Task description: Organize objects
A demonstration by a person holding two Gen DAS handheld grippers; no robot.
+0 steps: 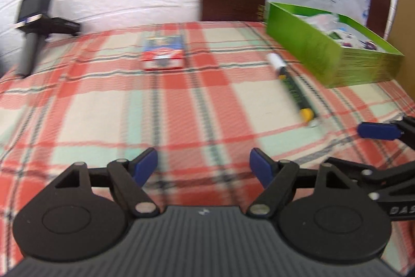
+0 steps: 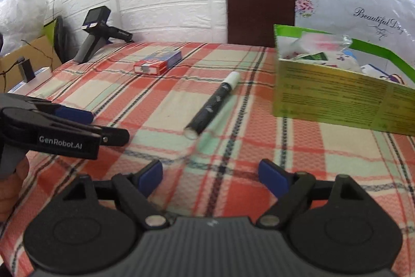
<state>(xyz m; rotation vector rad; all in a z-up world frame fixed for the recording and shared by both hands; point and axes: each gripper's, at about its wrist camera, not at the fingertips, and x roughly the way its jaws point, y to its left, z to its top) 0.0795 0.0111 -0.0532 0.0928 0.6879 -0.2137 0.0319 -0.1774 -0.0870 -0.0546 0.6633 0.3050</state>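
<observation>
Right wrist view shows my right gripper (image 2: pixel 210 177) with its blue pads spread wide and nothing between them, hovering over the plaid tablecloth (image 2: pixel 233 199). Just ahead lies the marker (image 2: pixel 212 105), white cap pointing away, flat on the cloth and beside the green box (image 2: pixel 337 98) (already holding some packets). My left gripper (image 1: pixel 203 168) is likewise parted and empty; the small card box (image 1: pixel 164 56) sits well beyond it. I judge this the approach to the marker: next I must advance, straddle its barrel crosswise, close, then carry it to the box.
</observation>
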